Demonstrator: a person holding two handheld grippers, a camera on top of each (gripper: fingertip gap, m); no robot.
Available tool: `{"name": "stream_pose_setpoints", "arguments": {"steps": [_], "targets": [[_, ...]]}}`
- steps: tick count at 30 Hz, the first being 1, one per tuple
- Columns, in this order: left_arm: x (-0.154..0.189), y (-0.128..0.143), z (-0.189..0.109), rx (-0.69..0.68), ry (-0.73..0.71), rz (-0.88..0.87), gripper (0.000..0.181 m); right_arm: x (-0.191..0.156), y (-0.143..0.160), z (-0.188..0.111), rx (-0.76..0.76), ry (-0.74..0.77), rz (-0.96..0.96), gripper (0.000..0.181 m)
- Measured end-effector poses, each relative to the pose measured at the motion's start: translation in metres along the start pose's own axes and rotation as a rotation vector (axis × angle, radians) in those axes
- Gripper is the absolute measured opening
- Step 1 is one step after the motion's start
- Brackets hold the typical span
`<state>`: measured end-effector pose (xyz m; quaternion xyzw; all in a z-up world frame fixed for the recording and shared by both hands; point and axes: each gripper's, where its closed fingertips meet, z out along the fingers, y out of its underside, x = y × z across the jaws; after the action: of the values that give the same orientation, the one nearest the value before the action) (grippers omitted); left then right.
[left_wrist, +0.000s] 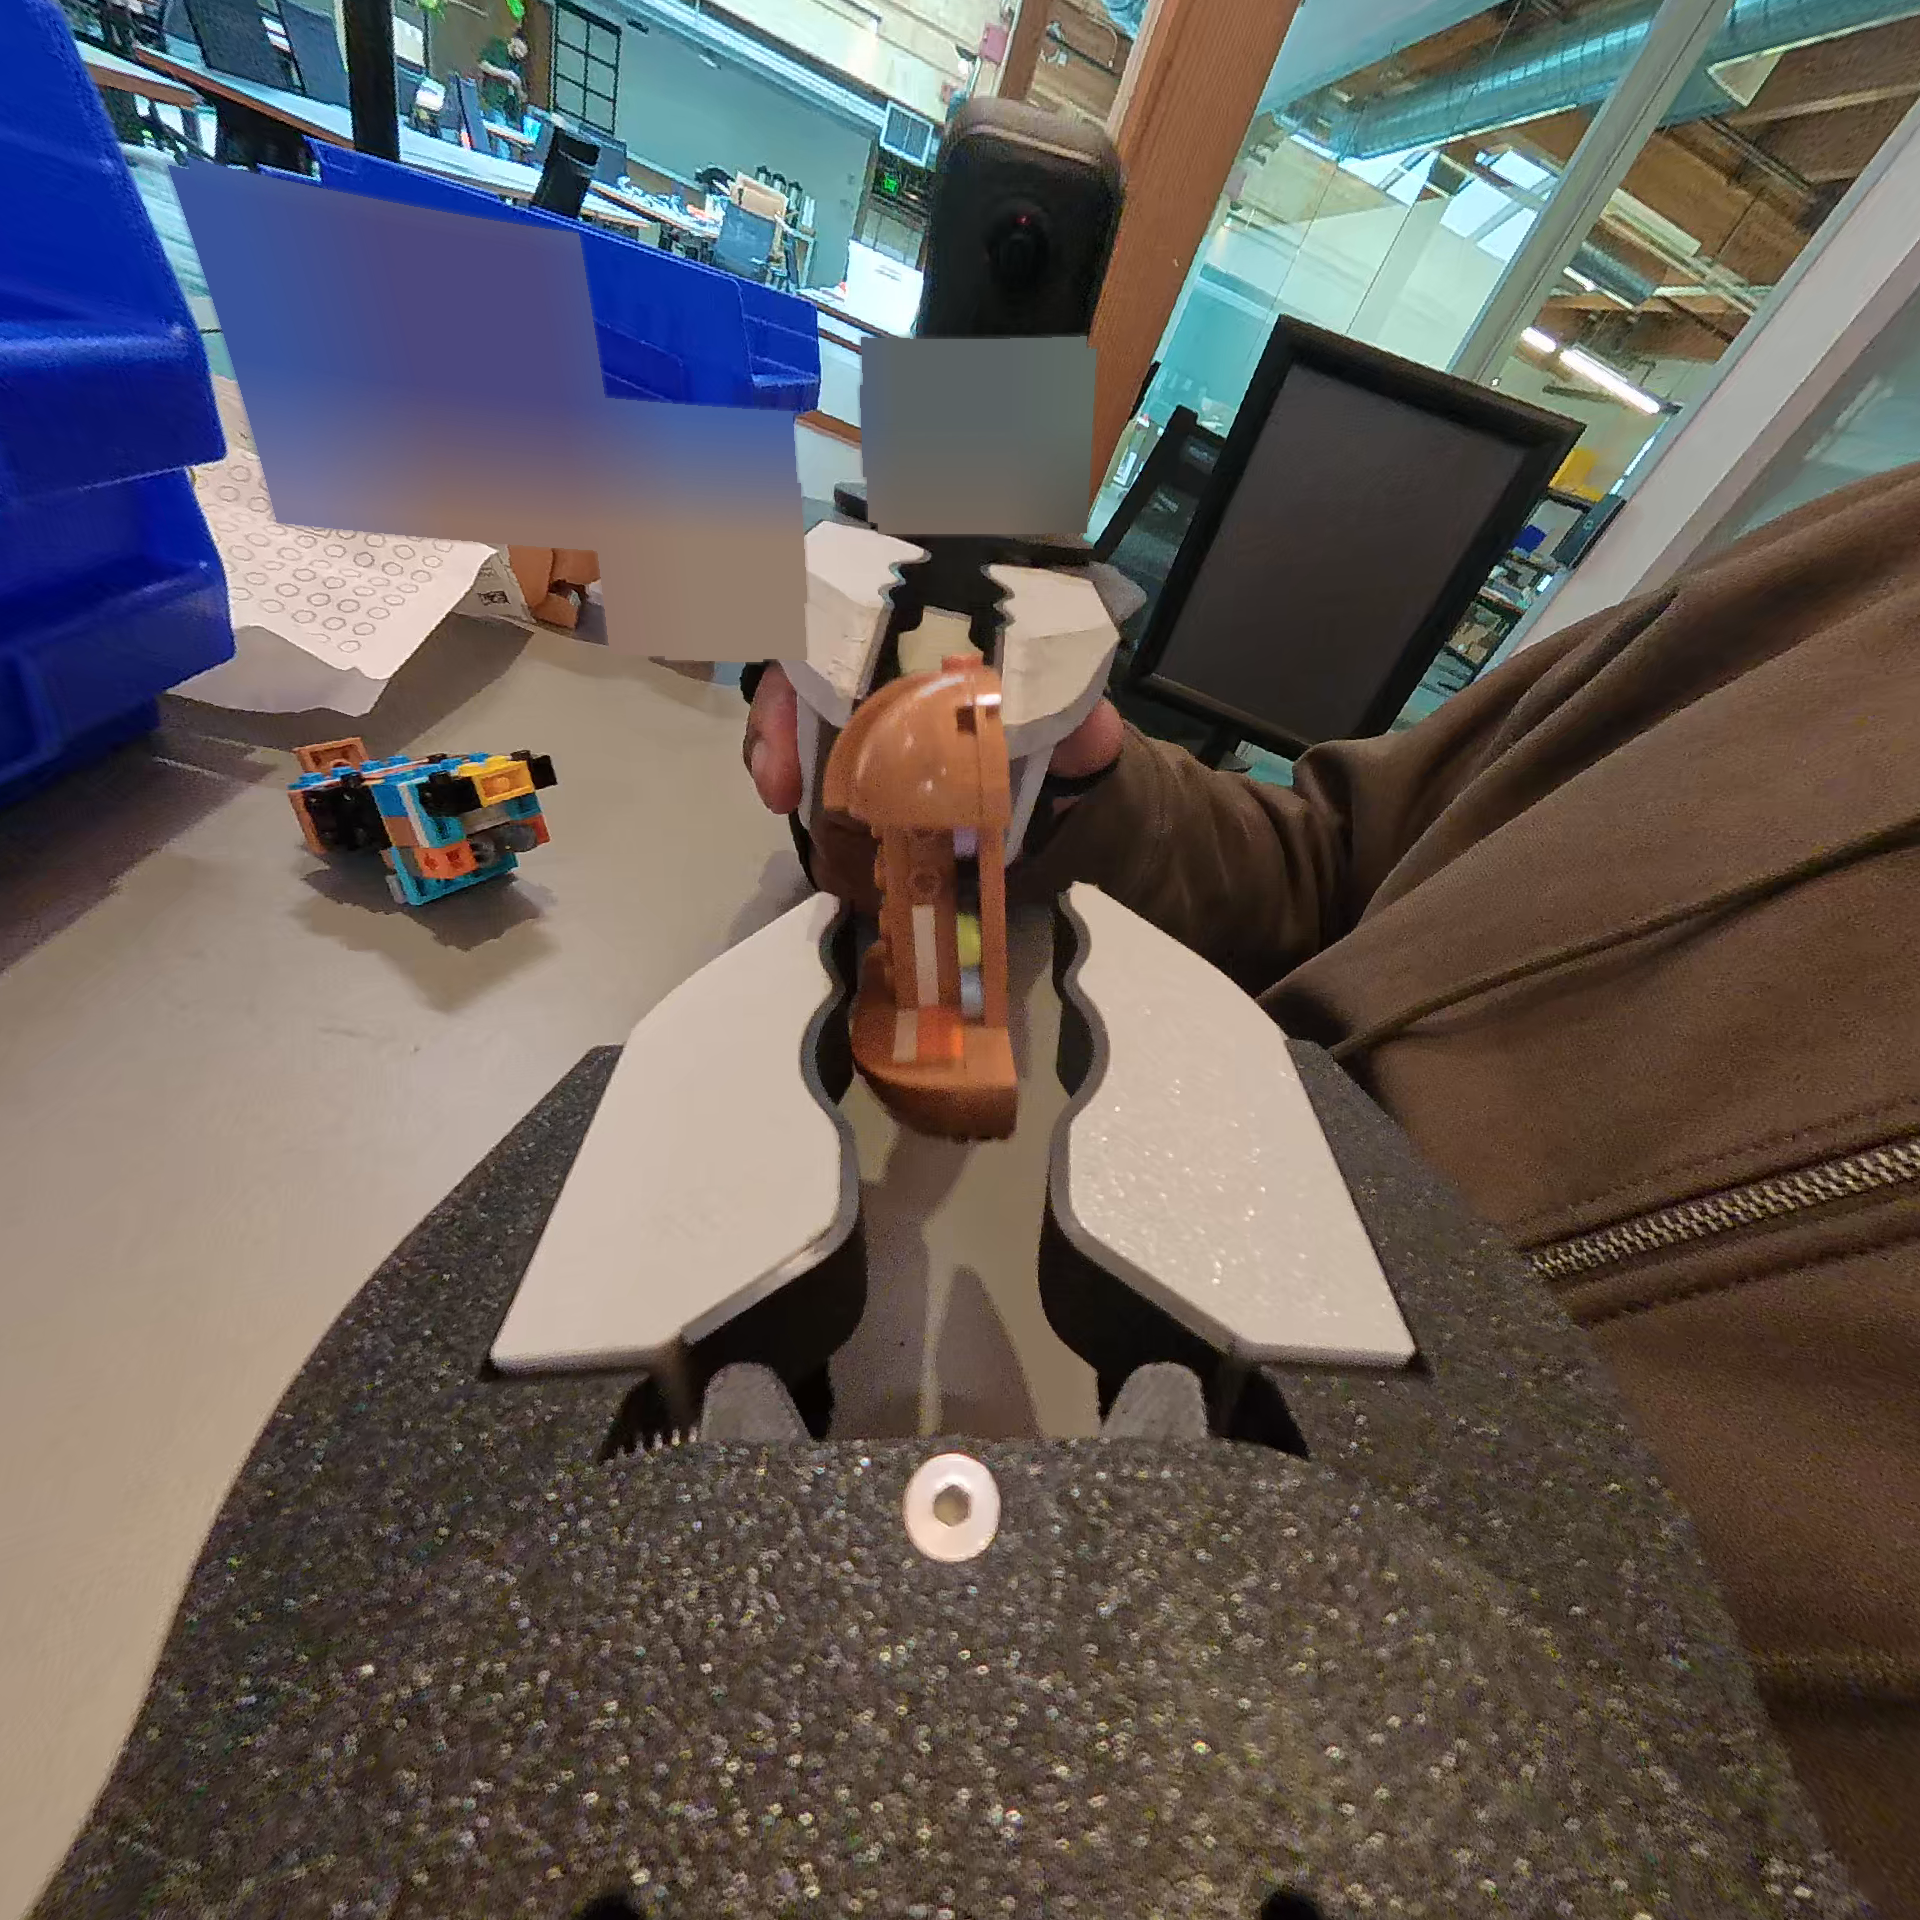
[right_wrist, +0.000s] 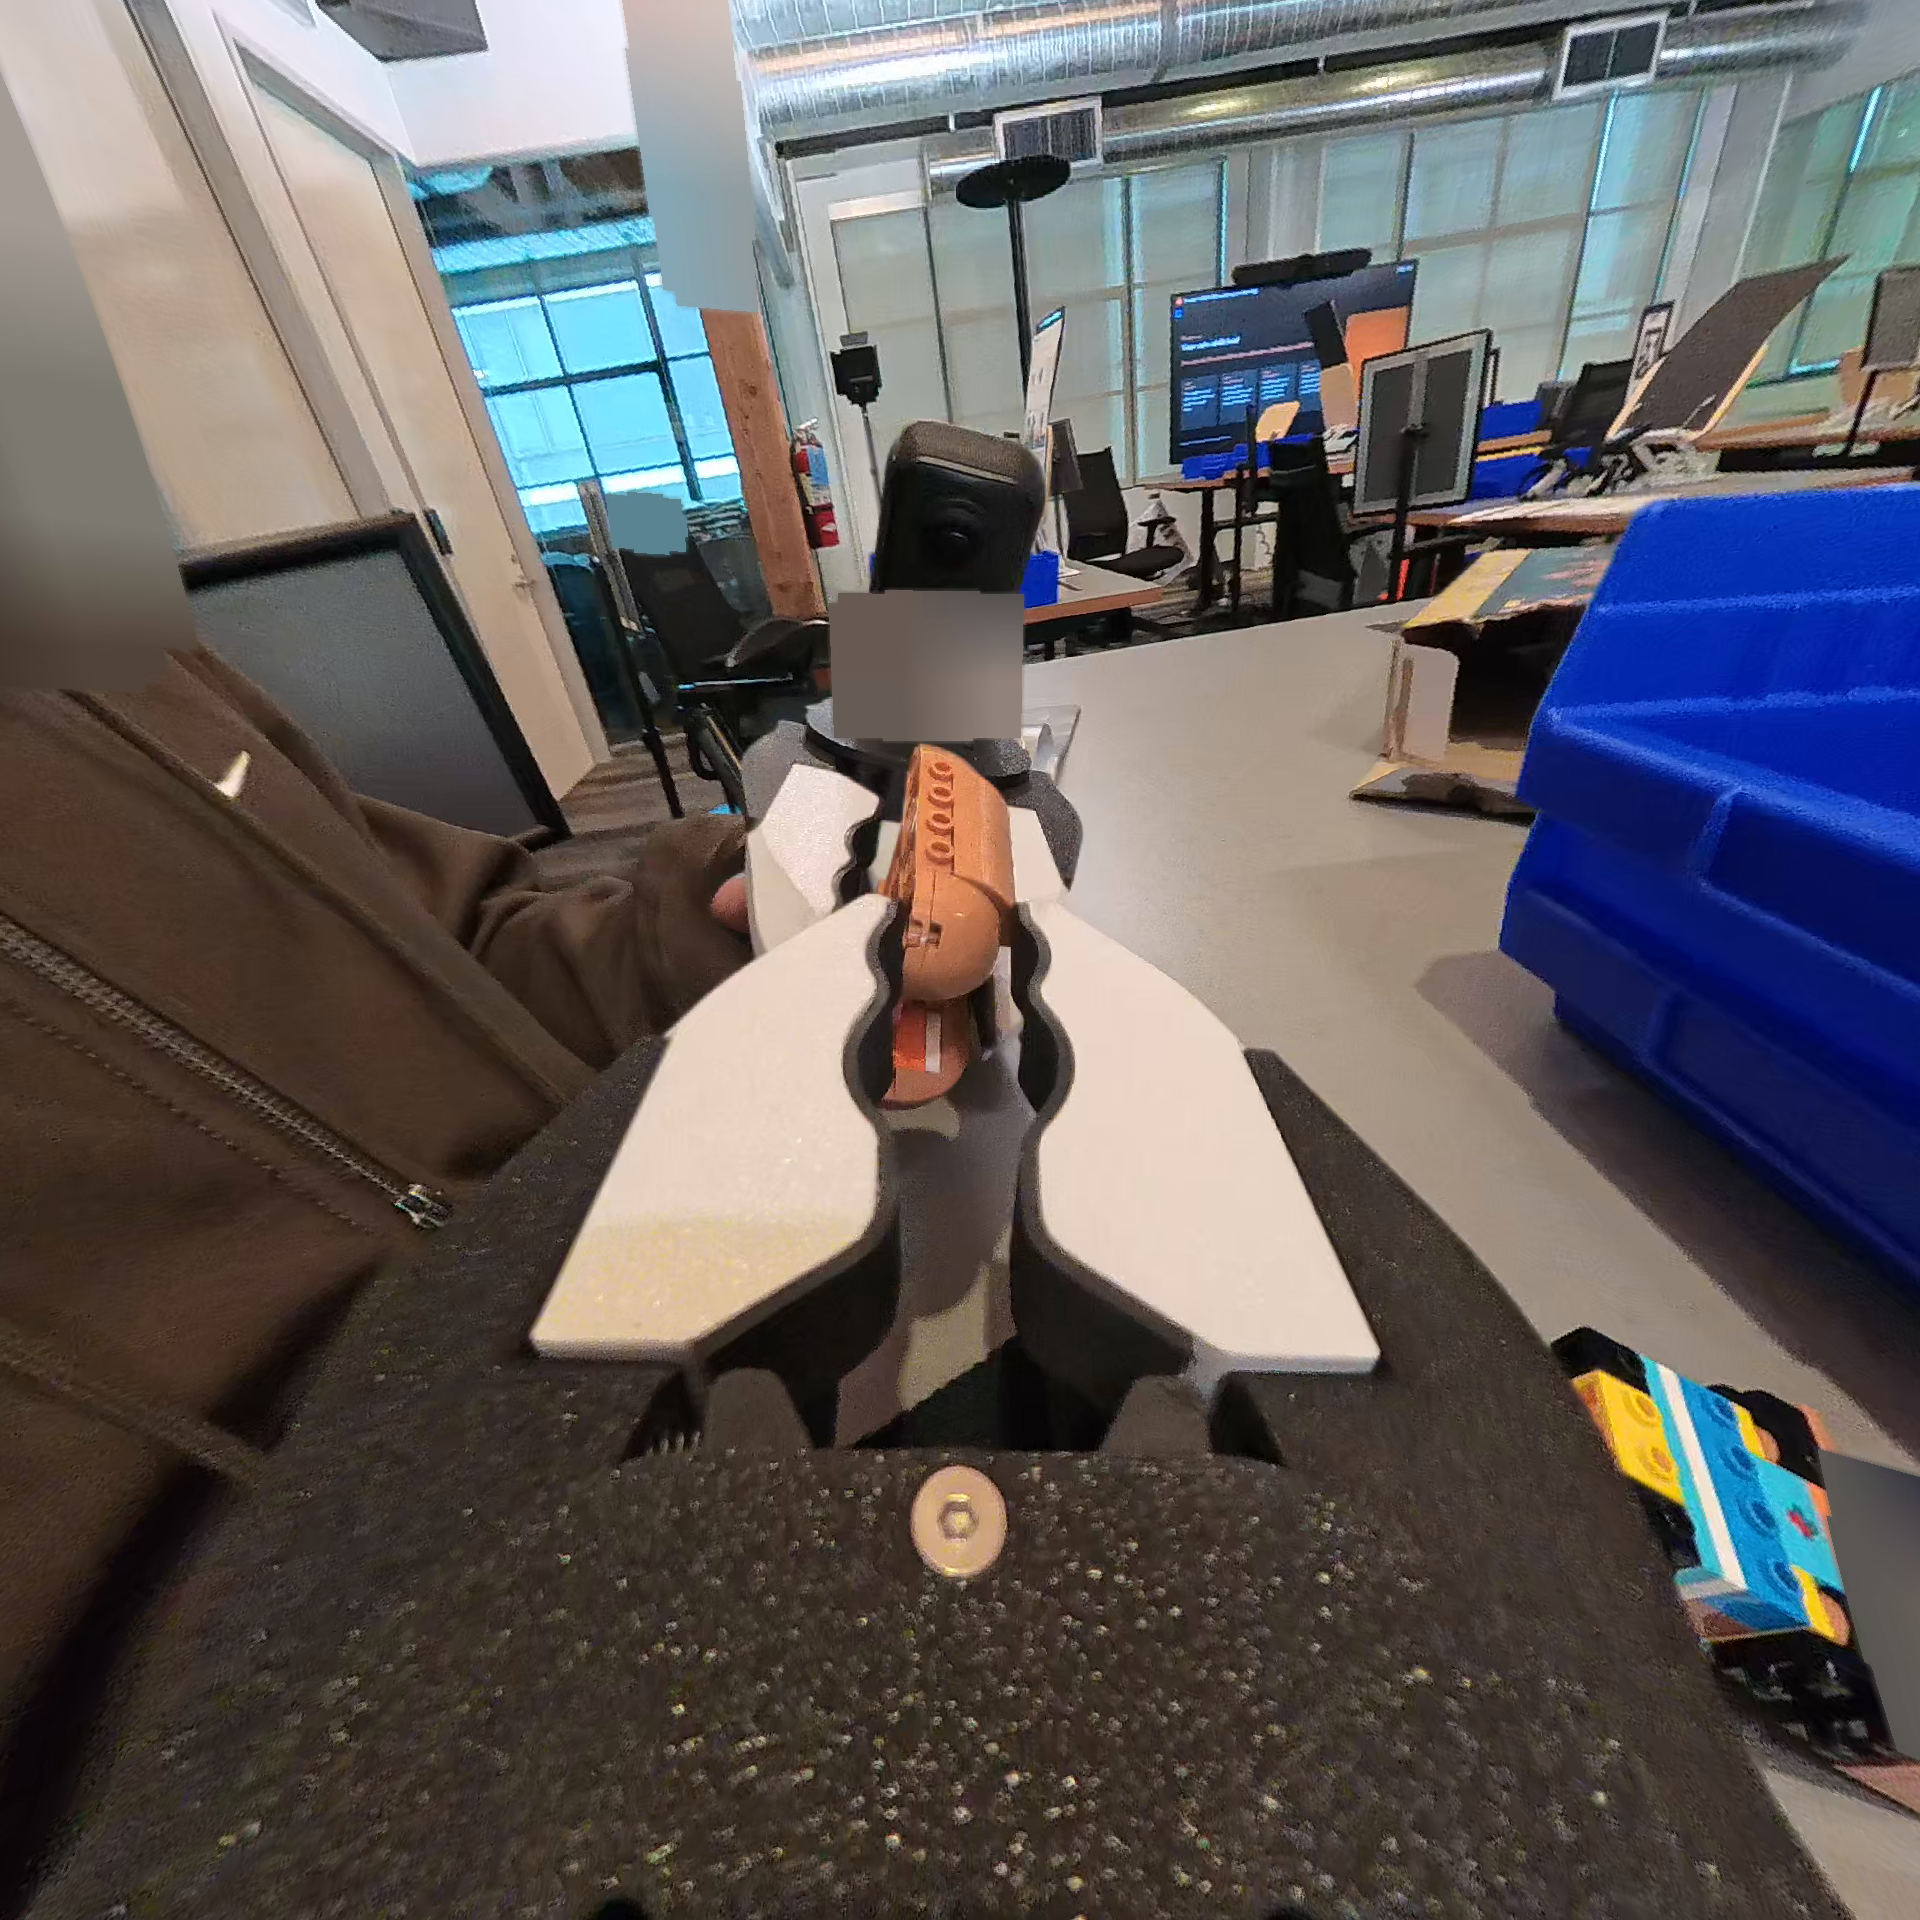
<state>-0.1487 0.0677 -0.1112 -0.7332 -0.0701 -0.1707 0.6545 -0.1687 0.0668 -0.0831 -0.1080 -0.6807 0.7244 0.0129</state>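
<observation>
Both grippers face each other above the grey table (left_wrist: 208, 1091). The right gripper (right_wrist: 951, 940) clamps the brown brick assembly (left_wrist: 925, 925); the left gripper (left_wrist: 945, 914) straddles its other end, contact unclear. Nearby: a multicoloured brick model (left_wrist: 416, 821) and blue bins (right_wrist: 1714, 831).

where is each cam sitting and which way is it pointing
Left wrist view: on the left gripper, facing the right gripper across the brown brick piece; brown sleeve on its right.
Right wrist view: on the right gripper, facing the left gripper; sleeve on its left.
Shared: the brick piece, both grippers, blue bins, the colourful brick model.
</observation>
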Motion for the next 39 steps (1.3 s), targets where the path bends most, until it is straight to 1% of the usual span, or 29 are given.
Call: {"name": "stream_pose_setpoints", "arguments": {"steps": [1,3,7,9,11,13,14,15,17,20,24,30,35,39], "targets": [[0.001,0.0,0.002,0.001,0.001,0.008,0.035,-0.001,0.0,0.001,-0.001,0.01,-0.025,0.017],[-0.001,-0.002,0.006,0.011,-0.016,0.017,0.021,-0.003,-0.001,0.003,-0.001,0.023,-0.071,0.017],[0.0,-0.004,0.007,0.022,-0.016,0.041,0.02,-0.007,-0.004,0.002,0.014,0.042,-0.135,0.017],[-0.001,-0.007,0.005,0.048,-0.028,0.05,0.02,-0.006,-0.008,0.001,0.032,0.075,-0.181,0.015],[-0.006,-0.017,-0.001,0.122,-0.057,0.046,0.02,-0.005,-0.018,-0.004,0.09,0.125,-0.253,0.015],[-0.012,-0.034,-0.012,0.257,-0.084,0.006,0.02,-0.001,-0.029,-0.014,0.158,0.195,-0.3,0.018],[-0.016,-0.043,-0.019,0.33,-0.085,-0.03,0.02,0.005,-0.031,-0.017,0.168,0.241,-0.312,0.018],[-0.019,-0.049,-0.027,0.397,-0.084,-0.071,0.02,0.012,-0.029,-0.02,0.153,0.293,-0.32,0.018],[-0.027,-0.057,-0.039,0.496,-0.073,-0.155,0.02,0.027,-0.017,-0.018,0.058,0.381,-0.336,0.018],[-0.034,-0.06,-0.05,0.573,-0.052,-0.242,0.021,0.034,0.006,-0.007,-0.11,0.428,-0.413,0.018],[-0.039,-0.06,-0.054,0.588,-0.079,-0.255,0.021,0.038,0.028,0.001,-0.264,0.451,-0.492,0.018],[-0.045,-0.057,-0.052,0.574,-0.117,-0.277,0.021,0.052,0.032,-0.005,-0.303,0.521,-0.46,0.017],[-0.045,-0.056,-0.052,0.572,-0.118,-0.277,0.021,0.057,0.04,-0.005,-0.371,0.554,-0.513,0.017],[-0.046,-0.056,-0.052,0.571,-0.121,-0.276,0.021,0.06,0.04,-0.007,-0.379,0.574,-0.519,0.016]]}}
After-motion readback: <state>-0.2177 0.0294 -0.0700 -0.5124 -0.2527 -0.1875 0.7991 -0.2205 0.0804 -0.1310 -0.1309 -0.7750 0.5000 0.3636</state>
